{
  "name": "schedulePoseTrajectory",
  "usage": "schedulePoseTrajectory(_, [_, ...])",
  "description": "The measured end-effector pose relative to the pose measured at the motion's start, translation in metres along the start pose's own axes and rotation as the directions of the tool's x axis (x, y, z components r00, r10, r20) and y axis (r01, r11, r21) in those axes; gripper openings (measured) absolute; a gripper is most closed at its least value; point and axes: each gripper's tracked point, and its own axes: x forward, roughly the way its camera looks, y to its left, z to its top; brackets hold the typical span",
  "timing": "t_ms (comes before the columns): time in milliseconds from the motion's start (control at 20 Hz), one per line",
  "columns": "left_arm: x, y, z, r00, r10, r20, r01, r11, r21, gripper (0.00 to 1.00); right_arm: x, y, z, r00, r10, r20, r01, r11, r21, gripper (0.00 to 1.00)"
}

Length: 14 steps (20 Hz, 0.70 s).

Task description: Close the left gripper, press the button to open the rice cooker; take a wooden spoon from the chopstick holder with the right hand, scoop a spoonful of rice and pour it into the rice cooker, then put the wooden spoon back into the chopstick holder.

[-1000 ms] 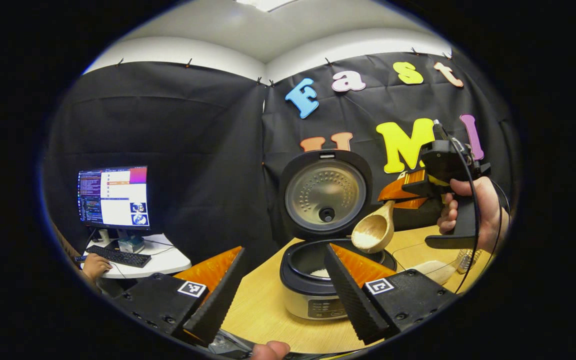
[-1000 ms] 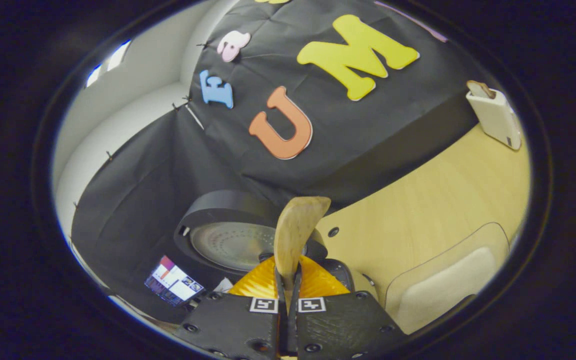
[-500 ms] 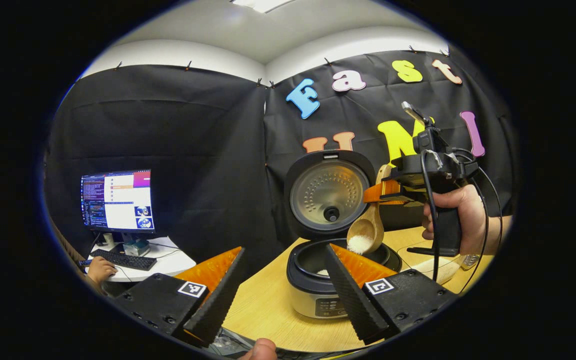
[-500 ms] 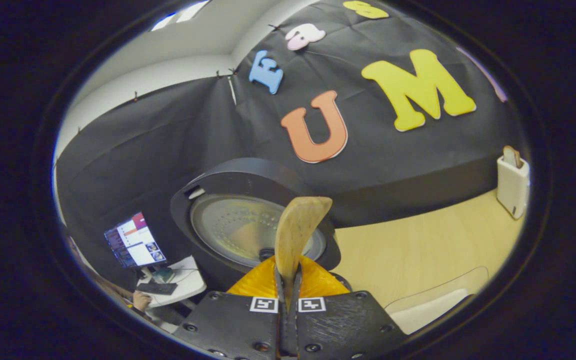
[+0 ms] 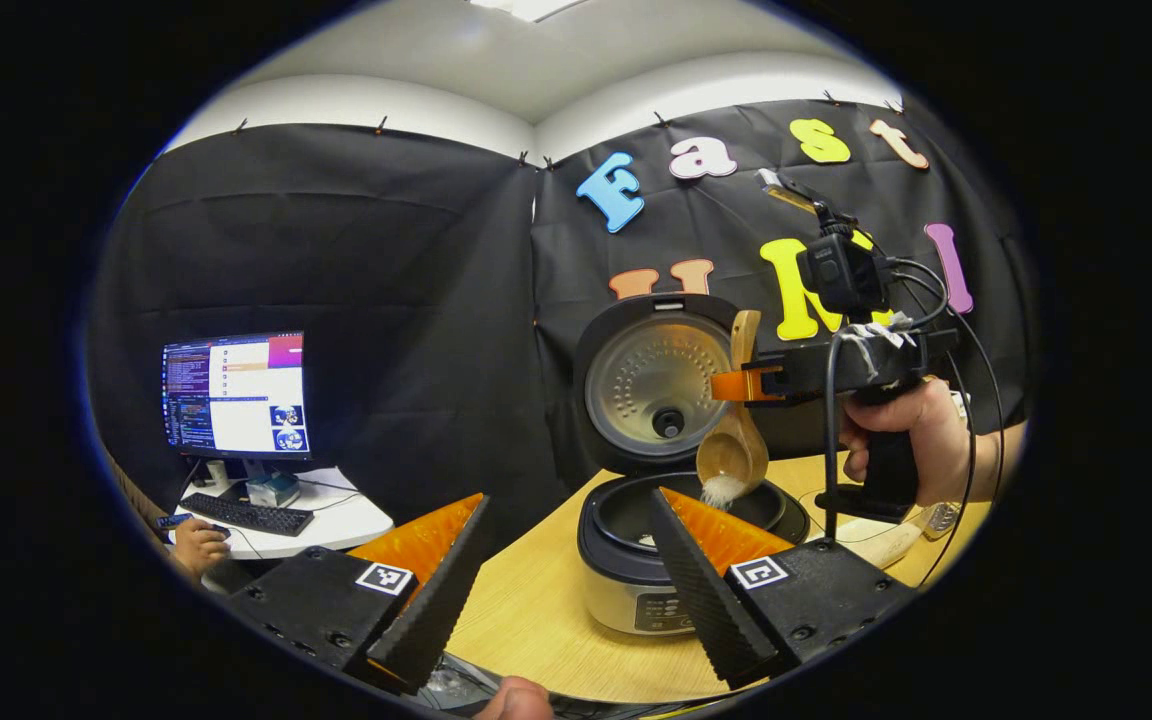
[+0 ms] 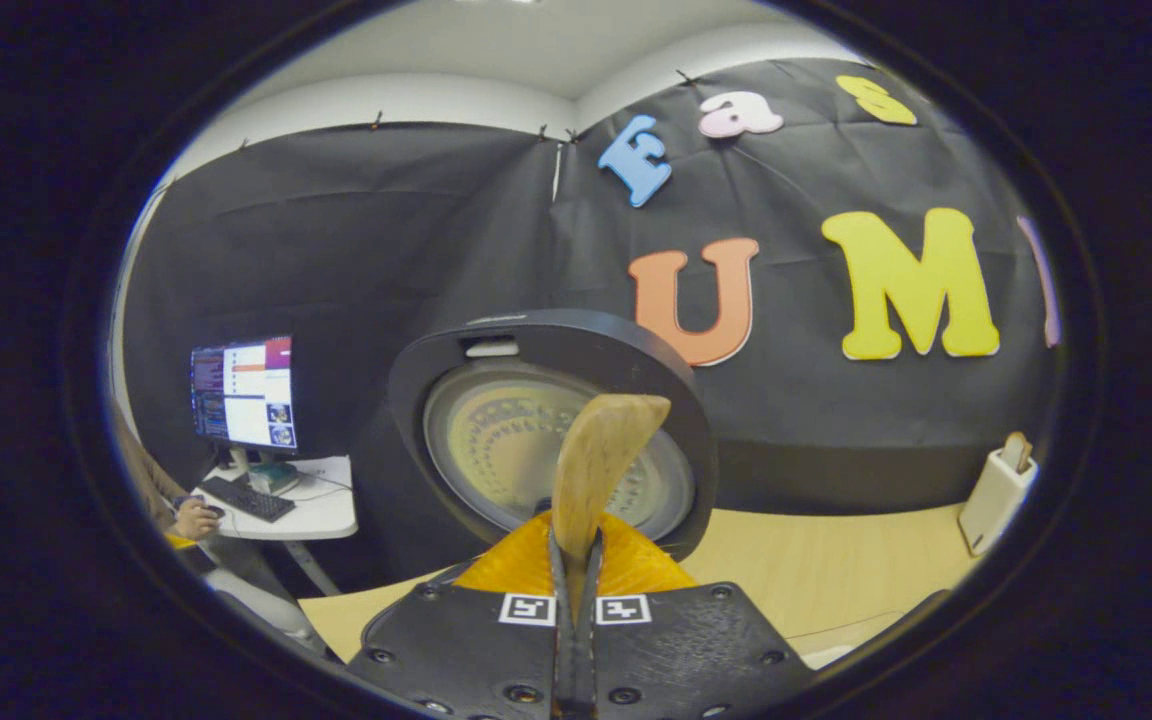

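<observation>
Now tipping steeply compared with a second ago, the wooden spoon [image 5: 733, 440], clamped between the right gripper [image 5: 736, 384]'s closed fingers, is spilling rice into the open rice cooker [image 5: 651, 545]; the left gripper [image 5: 561, 570] is waiting, jaws wide, holding nothing.

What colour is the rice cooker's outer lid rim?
Black, around a silver inner plate on the rice cooker lid; clearest in the left gripper view.

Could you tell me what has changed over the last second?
The right gripper has rolled the wooden spoon from tilted to bowl-down, and rice now spills into the rice cooker. The left gripper stays open, the cooker lid up.
</observation>
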Motion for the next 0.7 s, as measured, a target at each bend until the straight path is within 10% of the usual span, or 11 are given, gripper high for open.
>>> schedulePoseTrajectory(400, [-0.003,0.008,0.010,0.999,0.021,0.027,-0.020,0.999,-0.039,0.99,0.001,0.016,-0.007,0.998,-0.042,-0.036,0.029,0.953,-0.303,0.00])
schedulePoseTrajectory(700, [-0.003,0.009,0.013,0.999,0.015,0.041,-0.013,0.999,-0.046,0.99,-0.003,0.018,-0.003,0.999,-0.033,-0.038,0.021,0.958,-0.287,0.00])
